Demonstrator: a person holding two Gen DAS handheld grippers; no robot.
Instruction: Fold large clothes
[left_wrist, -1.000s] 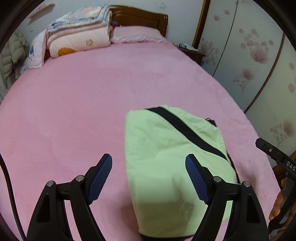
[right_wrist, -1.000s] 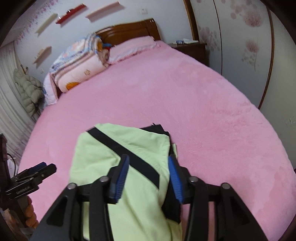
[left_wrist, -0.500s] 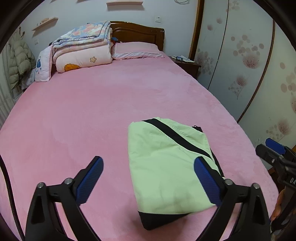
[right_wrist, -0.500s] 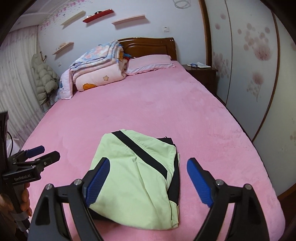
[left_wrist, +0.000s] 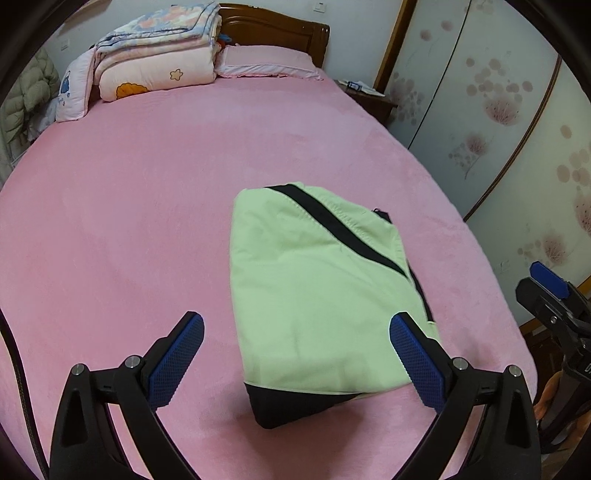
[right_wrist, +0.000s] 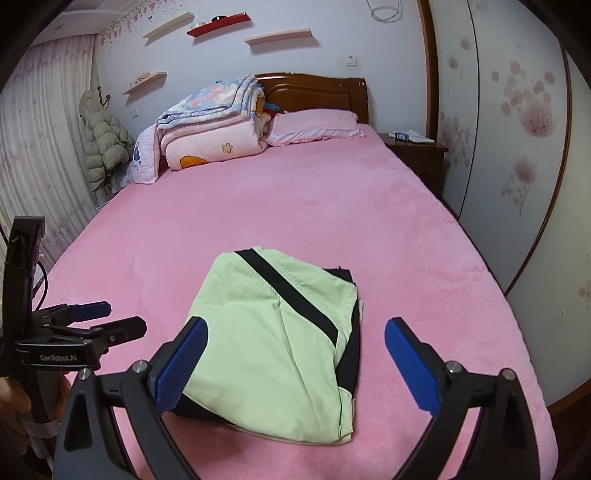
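We start with the bed (right_wrist: 258, 206), its pink cover stretching wide and smooth from the wooden headboard (right_wrist: 314, 88) down to us, with a stack of folded quilts (right_wrist: 210, 125) and a pink pillow (right_wrist: 314, 123) well apart at the far end. Near the foot of the bed lies the task's garment (right_wrist: 273, 347), pale green with a black diagonal stripe, already doubled into a compact bundle, a dark layer peeking out beneath its near edge and along its right side.

Our left tongs (left_wrist: 295, 358) hang above the bundle's near end, spread wide and grasping nothing; the cloth lies below them untouched. Our right tongs (right_wrist: 295, 358) are opening, likewise with nothing pinched between the pads, the bundle lying beneath them on the cover.

We judge the fold is essentially done and this is the let-go. To finish it well, we would lift both tongs clear without snagging the top layer, then check the loose corner at the near right, where the edges look slightly uneven, and press it flat rather than re-gripping the whole bundle.
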